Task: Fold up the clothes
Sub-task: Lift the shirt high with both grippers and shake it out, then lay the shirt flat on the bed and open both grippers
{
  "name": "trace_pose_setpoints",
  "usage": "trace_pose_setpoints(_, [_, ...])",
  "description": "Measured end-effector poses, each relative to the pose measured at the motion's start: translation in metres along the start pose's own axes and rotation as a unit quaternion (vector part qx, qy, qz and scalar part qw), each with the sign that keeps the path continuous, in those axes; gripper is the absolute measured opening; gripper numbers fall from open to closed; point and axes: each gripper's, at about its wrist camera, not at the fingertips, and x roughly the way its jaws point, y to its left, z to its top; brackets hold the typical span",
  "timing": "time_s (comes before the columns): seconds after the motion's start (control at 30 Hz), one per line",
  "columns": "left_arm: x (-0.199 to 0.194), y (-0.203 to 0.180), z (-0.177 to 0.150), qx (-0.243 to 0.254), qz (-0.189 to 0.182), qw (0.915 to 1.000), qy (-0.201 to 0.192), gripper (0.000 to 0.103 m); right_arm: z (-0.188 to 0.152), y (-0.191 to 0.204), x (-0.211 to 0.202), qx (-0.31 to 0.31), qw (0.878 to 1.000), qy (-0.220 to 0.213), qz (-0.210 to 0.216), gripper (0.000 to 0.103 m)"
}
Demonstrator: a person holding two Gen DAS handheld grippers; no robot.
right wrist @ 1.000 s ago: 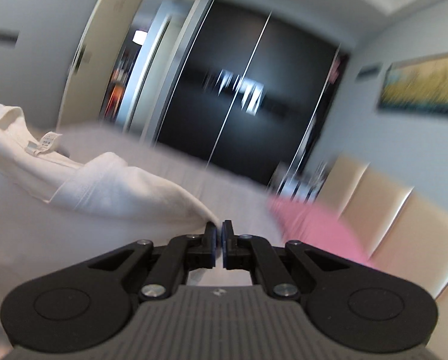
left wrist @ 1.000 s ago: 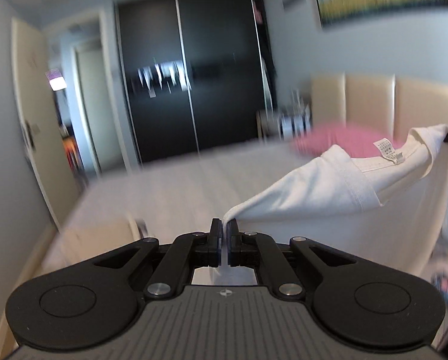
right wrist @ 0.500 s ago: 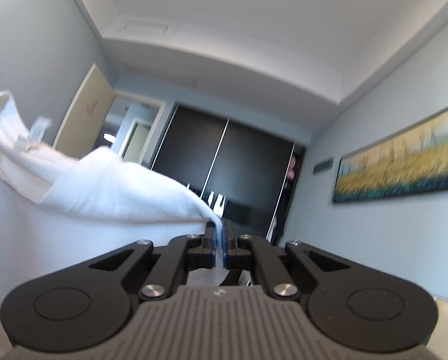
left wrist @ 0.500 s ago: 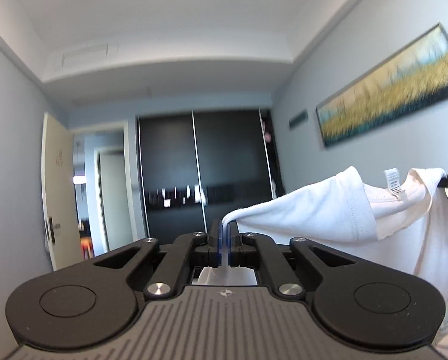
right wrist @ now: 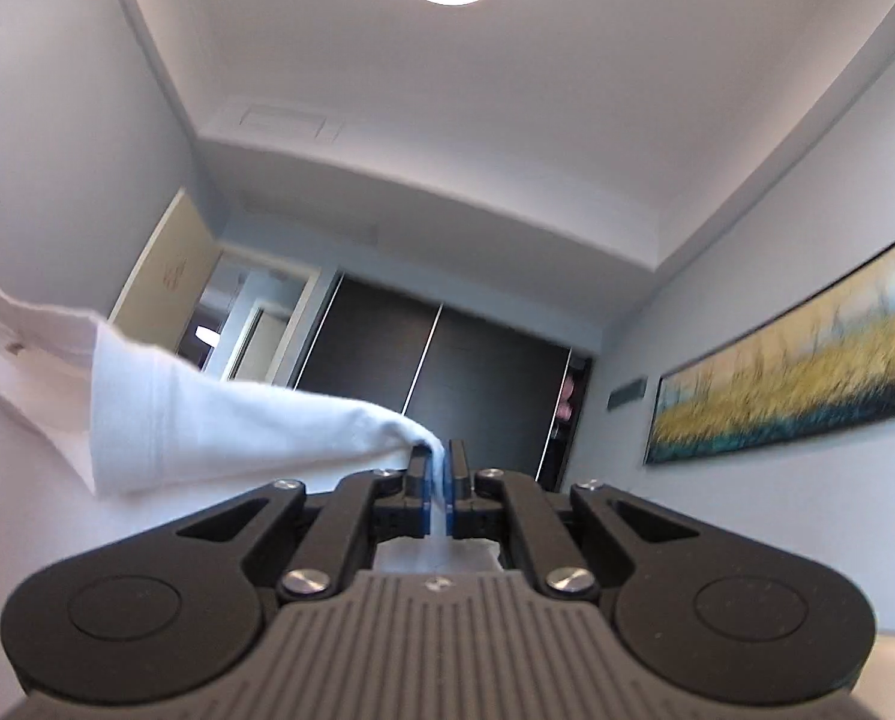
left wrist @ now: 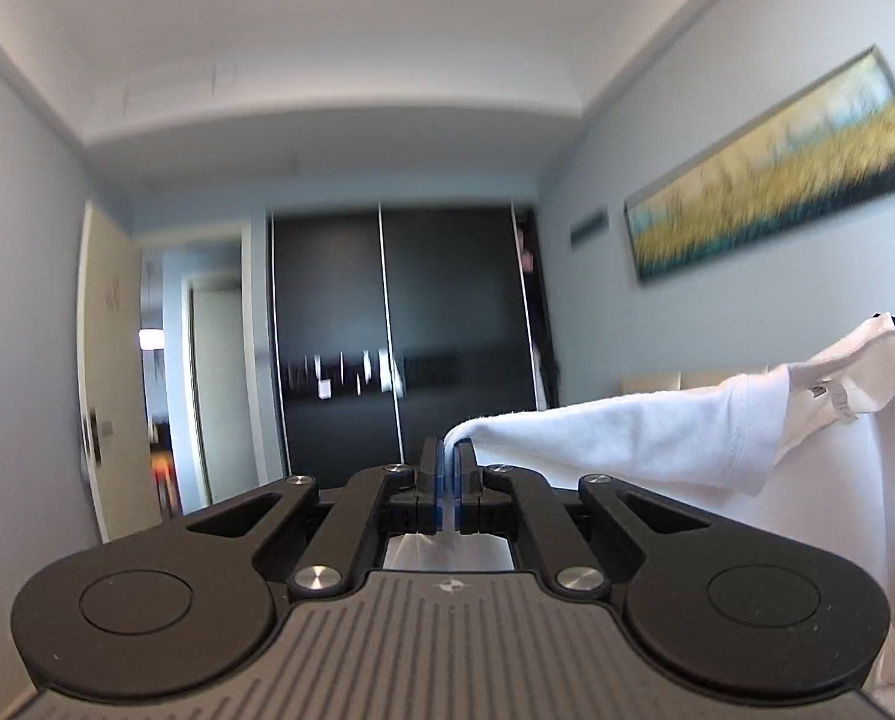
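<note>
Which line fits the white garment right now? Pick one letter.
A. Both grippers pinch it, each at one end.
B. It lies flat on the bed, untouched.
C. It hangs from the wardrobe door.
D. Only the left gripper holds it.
A: the white garment runs into the shut jaws of the left gripper, and its other end sits in the shut jaws of the right gripper.
</note>
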Motion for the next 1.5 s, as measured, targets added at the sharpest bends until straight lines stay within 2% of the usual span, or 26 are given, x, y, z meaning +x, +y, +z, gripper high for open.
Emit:
trace_pose_setpoints(0.13, [0.068, 0.005, -0.044, -0.008, 0.002, 0.9958, 0.091, 0.002, -0.06, 0.012, 0.051, 0.018, 0.995, 0.096, 0.034, 0.005])
trace_pose_setpoints(0.33, [0.166, 0.025, -0.127, 0.005, 0.021, 0.9797, 0.199, 0.002, -0.156, 0.042, 0.134, 0.032, 0.973, 0.221, 0.065, 0.005])
trace_pose_setpoints(0.47, [0.215, 0.043, -0.16, -0.005, 0.034, 0.9727, 0.229, 0.002, -0.199, 0.057, 0.196, 0.041, 0.961, 0.267, 0.066, 0.004])
trace_pose_setpoints(0.6, [0.255, 0.053, -0.169, 0.004, 0.045, 0.9719, 0.231, 0.002, -0.219, 0.072, 0.251, 0.031, 0.958, 0.278, 0.057, 0.004])
trace_pose_setpoints(0.7, [0.285, 0.058, -0.184, 0.003, 0.043, 0.9655, 0.257, 0.001, -0.237, 0.084, 0.305, 0.03, 0.954, 0.294, 0.058, 0.004])
trace_pose_setpoints(0.8, [0.319, 0.062, -0.22, 0.013, 0.043, 0.9528, 0.3, 0.001, -0.273, 0.099, 0.342, 0.032, 0.934, 0.347, 0.074, 0.004])
trace_pose_setpoints(0.9, [0.348, 0.063, -0.261, 0.014, 0.039, 0.9391, 0.341, 0.001, -0.325, 0.113, 0.372, 0.036, 0.915, 0.393, 0.085, 0.004])
trace_pose_setpoints(1.0, [0.376, 0.056, -0.301, 0.027, 0.041, 0.9219, 0.384, 0.001, -0.382, 0.136, 0.393, 0.035, 0.894, 0.437, 0.093, 0.004])
trace_pose_setpoints(1.1, [0.4, 0.045, -0.335, 0.046, 0.047, 0.9071, 0.416, 0.001, -0.431, 0.155, 0.411, 0.034, 0.881, 0.463, 0.095, 0.004])
trace_pose_setpoints(1.37, [0.45, 0.039, -0.405, 0.051, 0.043, 0.8782, 0.474, 0.002, -0.518, 0.183, 0.443, 0.058, 0.839, 0.531, 0.099, 0.005])
trace_pose_setpoints(1.5, [0.459, 0.048, -0.427, 0.032, 0.048, 0.8736, 0.483, 0.004, -0.557, 0.184, 0.447, 0.082, 0.819, 0.558, 0.105, 0.006])
